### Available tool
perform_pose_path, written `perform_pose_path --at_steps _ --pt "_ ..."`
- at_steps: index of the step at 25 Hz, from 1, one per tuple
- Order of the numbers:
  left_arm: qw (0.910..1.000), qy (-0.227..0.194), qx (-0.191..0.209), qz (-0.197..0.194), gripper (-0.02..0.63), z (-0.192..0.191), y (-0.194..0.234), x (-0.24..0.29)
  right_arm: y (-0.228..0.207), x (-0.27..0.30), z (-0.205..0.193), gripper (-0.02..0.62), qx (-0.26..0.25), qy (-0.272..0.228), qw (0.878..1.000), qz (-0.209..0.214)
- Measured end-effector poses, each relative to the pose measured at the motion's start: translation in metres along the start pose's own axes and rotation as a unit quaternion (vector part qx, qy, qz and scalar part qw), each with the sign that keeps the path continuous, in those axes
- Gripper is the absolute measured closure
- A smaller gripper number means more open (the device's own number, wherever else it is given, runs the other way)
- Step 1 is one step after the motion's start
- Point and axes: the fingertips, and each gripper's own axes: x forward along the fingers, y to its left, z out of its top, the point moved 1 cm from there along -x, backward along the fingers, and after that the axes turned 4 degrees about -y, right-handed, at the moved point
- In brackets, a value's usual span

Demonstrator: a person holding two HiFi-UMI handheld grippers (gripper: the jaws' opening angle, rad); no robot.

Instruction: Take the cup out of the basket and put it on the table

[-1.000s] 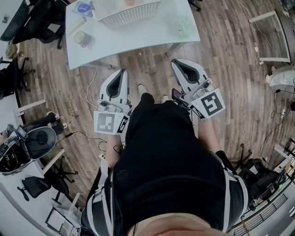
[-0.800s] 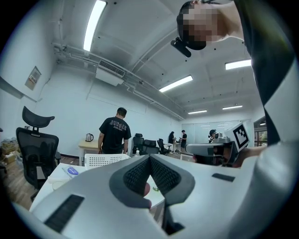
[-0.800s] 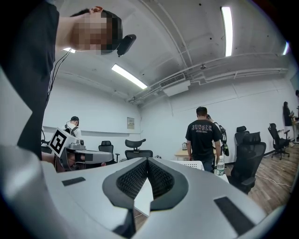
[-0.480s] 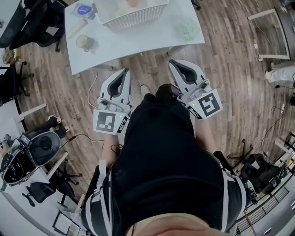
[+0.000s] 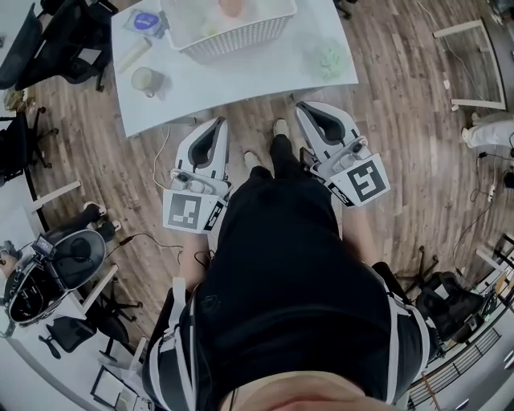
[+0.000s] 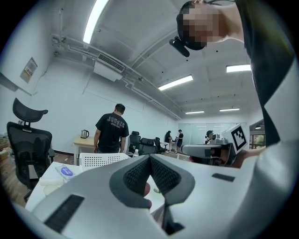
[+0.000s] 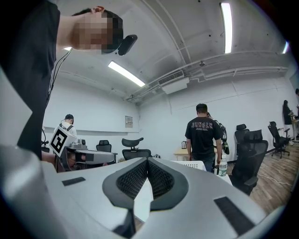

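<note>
A wooden floor [image 5: 401, 120] spread beneath a white table [image 5: 241, 72], where a person in a black top [image 5: 289, 281] stood just short of the near edge. A white perforated basket [image 5: 241, 32] sat toward the table's far side, partly cut off by the frame. The 2 grippers pointed at the table side by side, well apart from the basket. The left gripper [image 5: 217, 122] had its fingers pressed together on nothing, and the right gripper [image 5: 303, 106] was likewise closed and empty. A pink cup [image 5: 231, 6] sat inside the basket, and a beige mug [image 5: 147, 79] stood on the table to its left.
</note>
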Motion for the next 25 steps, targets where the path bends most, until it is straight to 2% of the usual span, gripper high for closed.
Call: perform_pose_path --at_steps 9,25 --pt "1.0 -0.002 0.003 0.007 0.586 0.005 0.002 0.048 -0.046 0.016 0.003 0.575 0.003 -0.004 1.0 0.016" --pt "0.9981 -0.007 0.001 0.061 0.586 0.013 0.014 0.14 -0.146 0.056 0.003 0.575 0.013 -0.001 0.998 0.069"
